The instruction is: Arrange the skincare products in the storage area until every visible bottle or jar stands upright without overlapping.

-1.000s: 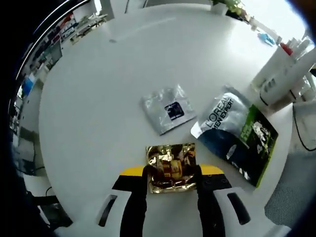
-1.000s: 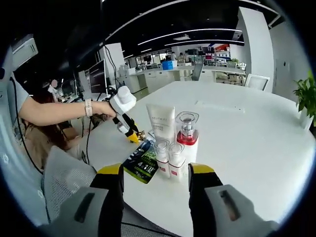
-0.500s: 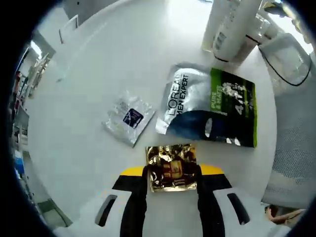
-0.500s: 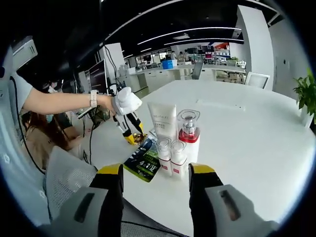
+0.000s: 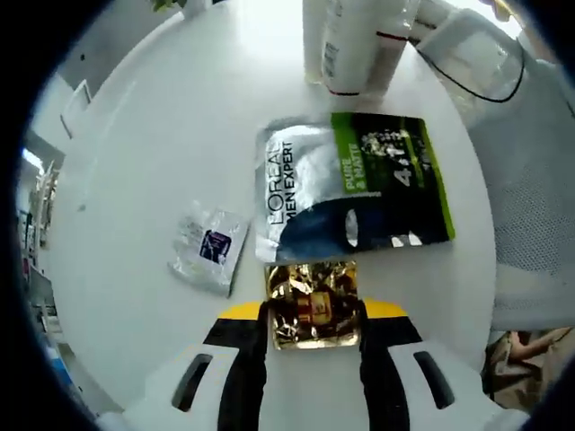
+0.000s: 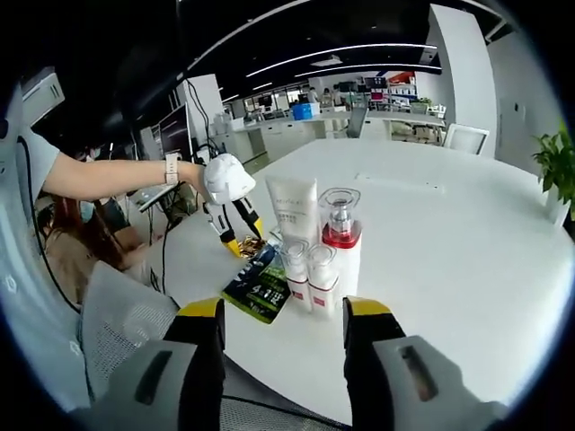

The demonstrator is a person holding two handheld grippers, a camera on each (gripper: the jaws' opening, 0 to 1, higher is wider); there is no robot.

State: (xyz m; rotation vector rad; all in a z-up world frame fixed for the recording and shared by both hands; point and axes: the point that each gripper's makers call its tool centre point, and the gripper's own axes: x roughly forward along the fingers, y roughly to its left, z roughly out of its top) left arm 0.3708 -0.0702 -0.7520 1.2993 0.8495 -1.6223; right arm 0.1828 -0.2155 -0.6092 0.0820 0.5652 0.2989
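Your left gripper [image 5: 314,310] is clamped on the gold sachet [image 5: 313,303]; your right gripper [image 6: 283,328] stands apart before the bottles [image 6: 310,269].

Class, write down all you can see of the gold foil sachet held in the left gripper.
The gold foil sachet is a small, roughly square packet of crinkled, shiny metallic foil with dark reflections. It sits pinched between the jaws of the left gripper, yellow pads pressing on both sides. It hangs above the white table, its far edge by the L'Oreal Men Expert pouch. In the right gripper view it shows as a small glint beneath that gripper.
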